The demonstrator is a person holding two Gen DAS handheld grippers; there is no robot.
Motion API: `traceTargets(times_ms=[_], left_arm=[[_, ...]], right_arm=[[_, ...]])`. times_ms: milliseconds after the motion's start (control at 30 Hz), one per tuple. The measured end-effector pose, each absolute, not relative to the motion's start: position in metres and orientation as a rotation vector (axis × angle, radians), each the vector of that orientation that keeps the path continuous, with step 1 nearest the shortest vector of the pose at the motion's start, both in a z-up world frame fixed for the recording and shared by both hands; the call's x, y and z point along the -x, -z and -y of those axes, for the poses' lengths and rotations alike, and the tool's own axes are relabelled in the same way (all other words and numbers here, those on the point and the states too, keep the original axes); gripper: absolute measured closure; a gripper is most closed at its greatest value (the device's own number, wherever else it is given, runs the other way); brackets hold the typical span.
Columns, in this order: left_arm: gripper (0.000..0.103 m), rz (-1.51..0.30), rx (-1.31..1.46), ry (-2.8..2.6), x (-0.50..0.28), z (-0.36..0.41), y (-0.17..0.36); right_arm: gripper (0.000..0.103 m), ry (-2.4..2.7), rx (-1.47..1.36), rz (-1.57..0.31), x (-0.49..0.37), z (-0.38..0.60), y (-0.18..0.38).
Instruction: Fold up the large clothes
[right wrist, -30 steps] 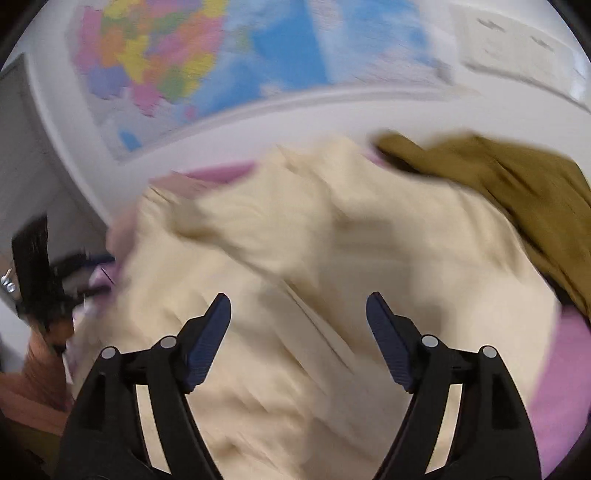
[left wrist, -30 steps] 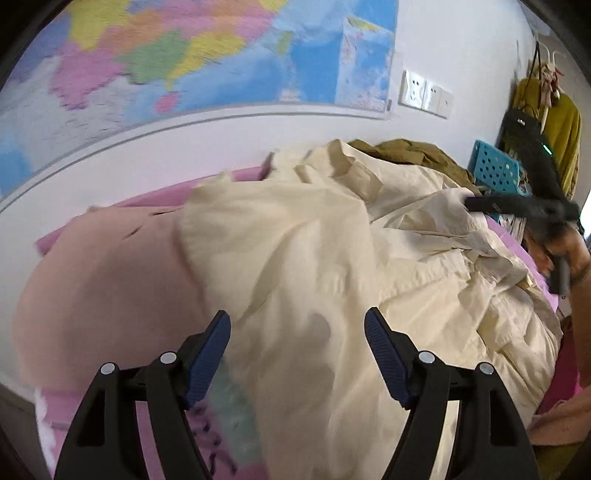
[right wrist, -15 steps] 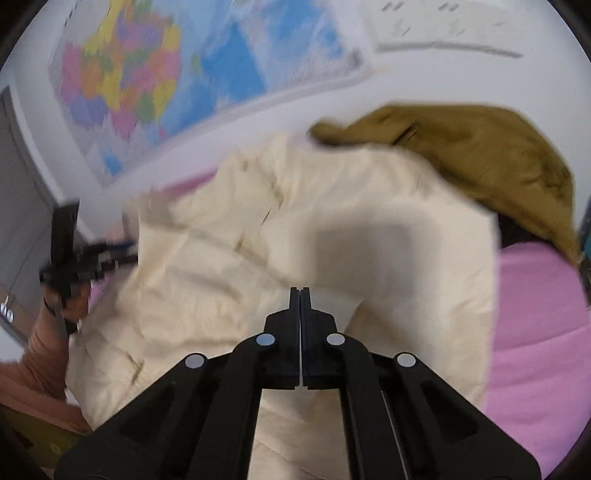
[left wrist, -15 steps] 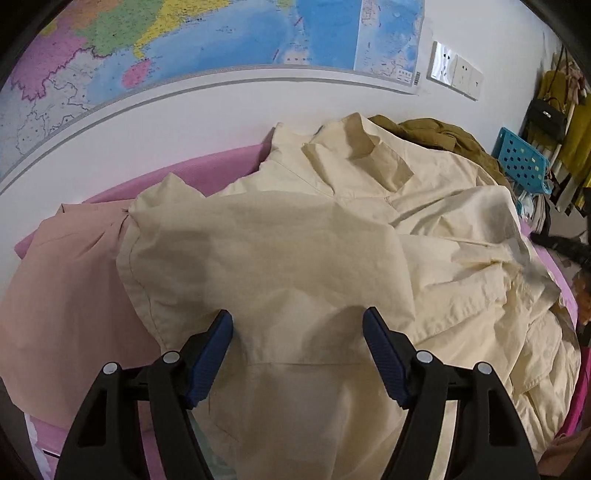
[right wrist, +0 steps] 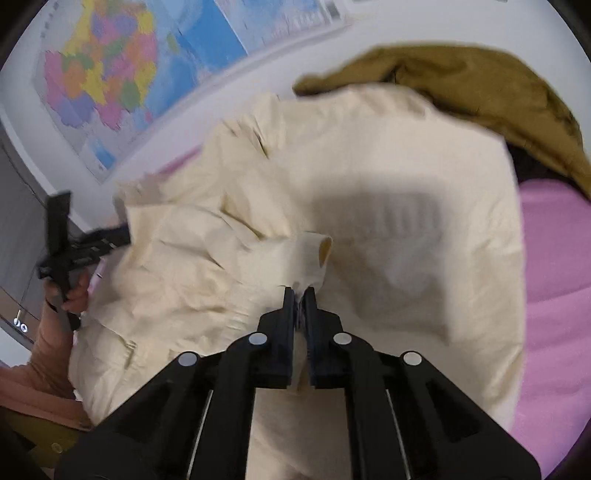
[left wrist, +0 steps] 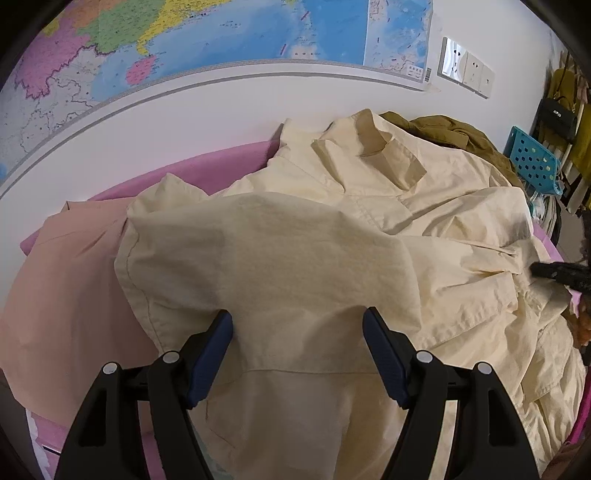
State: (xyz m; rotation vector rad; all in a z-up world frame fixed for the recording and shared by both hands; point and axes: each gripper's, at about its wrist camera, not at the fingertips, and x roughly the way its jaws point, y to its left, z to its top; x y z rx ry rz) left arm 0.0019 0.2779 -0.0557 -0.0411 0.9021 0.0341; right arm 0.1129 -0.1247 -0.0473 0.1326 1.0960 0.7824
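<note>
from my left wrist, my left tongs [left wrist: 297, 328] stand wide and are closing a little, the blue pads apart with a fold of the cream shirt [left wrist: 295, 254] lying between them but not pressed. the shirt is heaped over the pink bed [left wrist: 207, 166], its collar [left wrist: 380, 147] toward the wall map [left wrist: 221, 33]; a peach garment [left wrist: 62, 288] lies left of the shirt, an olive garment [left wrist: 454, 129] behind it. from my right wrist, blurred, my right tongs [right wrist: 300, 295] are pinched tight on a bunched edge of the shirt [right wrist: 369, 184], and my other hand [right wrist: 70, 291] grips the left tongs [right wrist: 110, 236] at the shirt's left edge.
</note>
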Motion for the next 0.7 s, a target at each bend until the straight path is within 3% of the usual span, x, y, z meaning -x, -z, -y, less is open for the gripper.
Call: traceTargets(times_ms=[167,333,400,433,700], left_arm=[[0.037,-0.853,0.03,-0.02,-0.001,-0.272,0.037],[0.037,-0.928,-0.008,-0.048,-0.022,-0.269,0.055],[0.037,-0.954,-0.047,-0.09,-0.029,-0.27,0.067],[0.037,-0.966,-0.052,-0.105,-0.031,-0.272,0.071],[0.036,-0.901,-0.082,-0.109,-0.012,-0.266,0.049]], right_arm=[[0.099,-0.721,-0.203,-0.911,-0.105,0.163,-0.001],[0.097,-0.652,-0.21,-1.039,-0.112,0.171,0.032],[0.091,-0.635,-0.148,-1.106,-0.109,0.162,0.05],[0.083,-0.606,-0.116,-1.114,-0.107,0.159,0.053],[0.072,-0.71,-0.06,-0.926,-0.088,0.139,0.003]])
